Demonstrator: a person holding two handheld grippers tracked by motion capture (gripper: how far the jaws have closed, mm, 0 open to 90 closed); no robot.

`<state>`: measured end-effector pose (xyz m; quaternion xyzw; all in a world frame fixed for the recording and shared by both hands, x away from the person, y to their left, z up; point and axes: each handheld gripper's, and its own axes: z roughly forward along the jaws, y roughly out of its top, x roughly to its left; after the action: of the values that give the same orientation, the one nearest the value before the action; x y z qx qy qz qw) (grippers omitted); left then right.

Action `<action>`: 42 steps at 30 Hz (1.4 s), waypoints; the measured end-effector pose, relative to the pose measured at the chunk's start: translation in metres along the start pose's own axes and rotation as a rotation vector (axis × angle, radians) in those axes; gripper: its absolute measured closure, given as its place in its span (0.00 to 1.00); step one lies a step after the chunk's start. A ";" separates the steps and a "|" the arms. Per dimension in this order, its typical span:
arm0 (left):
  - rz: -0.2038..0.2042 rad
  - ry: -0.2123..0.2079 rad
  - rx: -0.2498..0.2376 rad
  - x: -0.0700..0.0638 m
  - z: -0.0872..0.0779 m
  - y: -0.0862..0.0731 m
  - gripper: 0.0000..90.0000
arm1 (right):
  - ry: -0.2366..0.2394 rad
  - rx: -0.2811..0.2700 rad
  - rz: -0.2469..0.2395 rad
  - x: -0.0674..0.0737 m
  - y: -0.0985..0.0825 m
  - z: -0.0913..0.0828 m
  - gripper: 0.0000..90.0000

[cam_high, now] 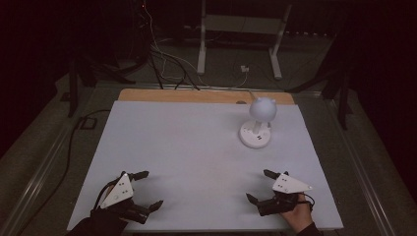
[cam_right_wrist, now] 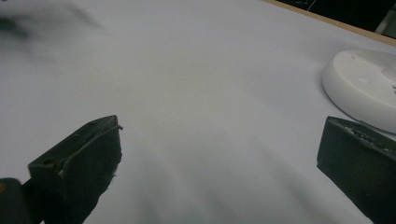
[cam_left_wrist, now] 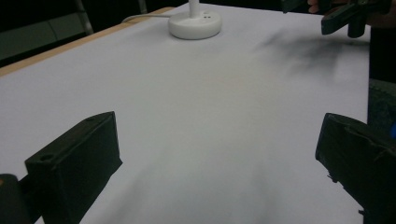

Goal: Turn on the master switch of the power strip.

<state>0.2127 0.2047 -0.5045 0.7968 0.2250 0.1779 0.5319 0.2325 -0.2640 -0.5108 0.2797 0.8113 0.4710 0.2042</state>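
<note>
Opening position at a white table top, seen from above and along each tool. The left gripper and the right gripper rest low over the near edge of the table, well apart from one another, each with its jaws spread wide and nothing between them; the two gripper views confirm this, showing bare white surface in the gap between each pair of black jaws. The one object on the table is a small white desk lamp with a round flat base, a short stem and a globe-shaped head bearing two small ear-like points. It stands ahead of the right gripper and slightly to that tool's inner side, near but not touching; from the left gripper it lies far ahead and across toward the other hand. In the right gripper view the rim of the base sits just beyond the right-hand jaw; in the left gripper view the base appears at the far end of the table, with the right gripper off to one side. Judged from this layout, no contact has begun and the work is at the approach stage. The next move probably calls for the right gripper to travel forward to the lamp, jaws kept apart, and line up with the stem or head; the base looks too broad and flat for a sure grip.
</note>
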 end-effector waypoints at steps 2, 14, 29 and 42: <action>-0.001 -0.002 -0.003 0.000 0.000 0.000 0.00 | -0.007 0.008 -0.011 0.002 0.000 0.000 0.00; -0.002 -0.005 -0.016 -0.001 -0.001 0.000 0.00 | 0.019 0.036 0.007 0.003 0.001 0.001 0.00; -0.012 -0.022 -0.021 -0.002 -0.001 0.002 0.00 | 0.042 0.057 0.037 0.009 0.007 0.002 0.00; -0.021 -0.021 -0.038 -0.002 -0.003 0.003 0.00 | 0.081 0.053 0.059 0.018 0.020 0.004 0.00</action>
<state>0.2102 0.2052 -0.5010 0.7860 0.2244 0.1681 0.5510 0.2265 -0.2419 -0.4965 0.2896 0.8224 0.4662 0.1498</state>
